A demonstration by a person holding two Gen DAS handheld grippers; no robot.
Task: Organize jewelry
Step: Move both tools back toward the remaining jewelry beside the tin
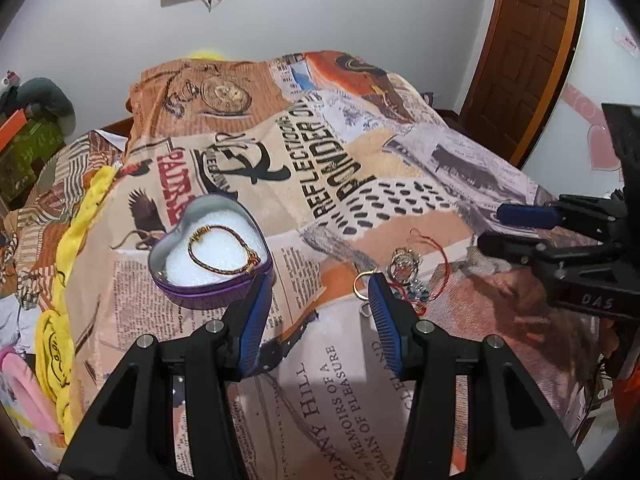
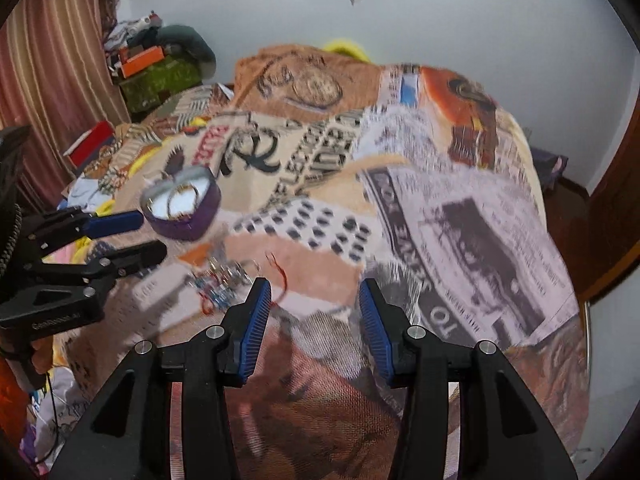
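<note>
A purple heart-shaped tin with white foam stands open on the printed bedspread. A gold chain bracelet lies in it. A loose pile of jewelry with a gold ring, a pendant and a red cord lies to the right of the tin. My left gripper is open and empty, just in front of the tin and the pile. My right gripper is open and empty, right of the pile; it also shows at the right of the left wrist view. The tin shows far left in the right wrist view.
A yellow cloth and pink items lie along the bed's left edge. Boxes and clutter stand at the back left by a curtain. A brown door is at the right. A wall is behind the bed.
</note>
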